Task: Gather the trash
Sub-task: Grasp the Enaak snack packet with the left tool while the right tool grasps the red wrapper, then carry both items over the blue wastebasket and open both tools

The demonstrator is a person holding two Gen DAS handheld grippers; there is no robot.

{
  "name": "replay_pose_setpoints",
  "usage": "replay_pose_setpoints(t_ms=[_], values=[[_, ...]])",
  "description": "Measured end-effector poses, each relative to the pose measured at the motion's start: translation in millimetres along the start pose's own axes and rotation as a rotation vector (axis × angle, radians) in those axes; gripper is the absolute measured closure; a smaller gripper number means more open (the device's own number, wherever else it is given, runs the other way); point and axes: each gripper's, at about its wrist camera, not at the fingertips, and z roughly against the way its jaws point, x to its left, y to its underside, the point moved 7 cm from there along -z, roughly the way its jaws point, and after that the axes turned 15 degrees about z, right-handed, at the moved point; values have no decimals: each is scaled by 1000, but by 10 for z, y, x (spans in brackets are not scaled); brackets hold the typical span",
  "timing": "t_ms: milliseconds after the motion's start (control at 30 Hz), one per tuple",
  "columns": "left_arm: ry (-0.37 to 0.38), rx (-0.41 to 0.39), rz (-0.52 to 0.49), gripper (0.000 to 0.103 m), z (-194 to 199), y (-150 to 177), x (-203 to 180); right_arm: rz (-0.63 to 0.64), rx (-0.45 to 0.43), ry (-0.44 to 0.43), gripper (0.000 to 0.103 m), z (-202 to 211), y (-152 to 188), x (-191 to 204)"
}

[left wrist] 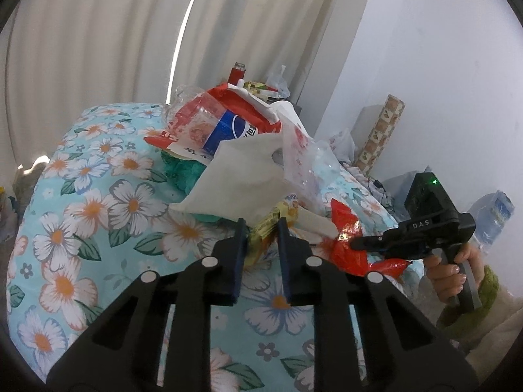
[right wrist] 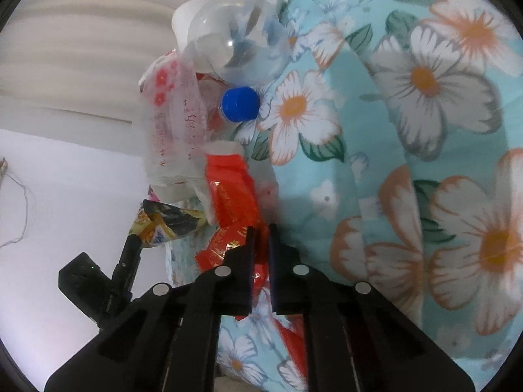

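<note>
2 grippers, each clamped on a wrapper at the near edge of a trash pile on a floral bedspread.

Nearest, the left gripper (left wrist: 261,225) pinches a yellow-green snack wrapper (left wrist: 266,225) between its pads; just to its right the right gripper (right wrist: 260,228), held by a hand (left wrist: 452,269), is clenched on a red foil wrapper (right wrist: 235,202) lying on the floral bedspread (left wrist: 98,202). Behind them the pile rises: a white paper sheet (left wrist: 238,176), a clear printed plastic bag (left wrist: 300,163), a blue-labelled cola bottle (left wrist: 232,130) with its blue cap (right wrist: 240,103), and a crumpled clear bottle (right wrist: 228,42). Farthest back hang pale curtains (left wrist: 98,32) beside a white wall (left wrist: 441,65).
</note>
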Motion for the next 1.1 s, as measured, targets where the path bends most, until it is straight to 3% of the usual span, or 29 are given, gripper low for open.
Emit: replay_pose_setpoints(t_ms=[433, 1100], values=[[71, -18, 33, 101, 273, -9, -199, 3, -56, 25, 99, 330, 62, -83], [159, -48, -24, 101, 653, 7, -729, 20, -218, -6, 99, 1010, 109, -65]])
